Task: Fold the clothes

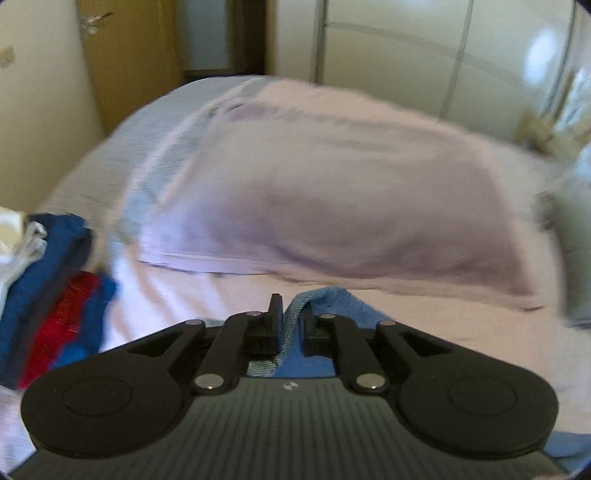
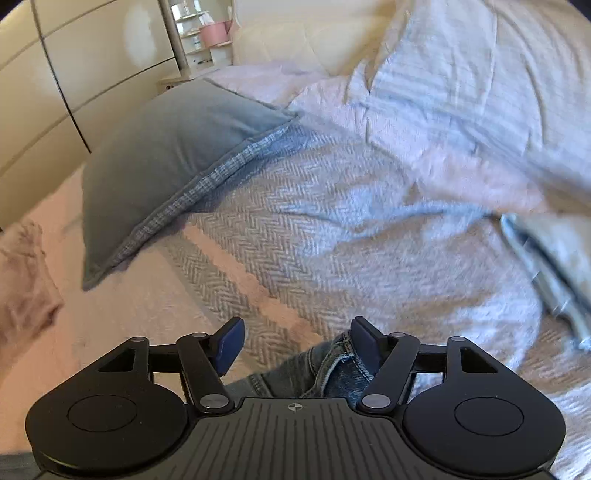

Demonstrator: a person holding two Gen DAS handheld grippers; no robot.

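The left gripper (image 1: 291,317) is seen with its jaws drawn close together and clamped on a fold of light blue denim (image 1: 295,314); the hem edge rises between the jaws and more blue cloth spreads just beyond and below them. Ahead of the left jaws a lilac pillow (image 1: 332,199) is seen lying on the bed (image 1: 177,291), blurred. Far to the left of the jaws a stack of folded clothes (image 1: 48,280) in blue, red and white is noted on the bed edge. Beyond the pillow a pale wardrobe (image 1: 424,55) and a wooden door (image 1: 129,55) are seen. The right gripper (image 2: 295,341) is seen with its jaws standing wide apart and nothing pressed between them; a bunched piece of darker jeans denim (image 2: 332,369) lies below them, against the inner face of the right-hand jaw, though whether it touches cannot be told. Directly ahead of the right jaws a herringbone blanket (image 2: 332,206) covers the bed. Ahead and to the left a grey cushion (image 2: 166,155) leans on the blanket. To the far right a folded pale cloth (image 2: 554,258) is seen, blurred. In the distance a shelf with a pink box (image 2: 214,31) is noted.
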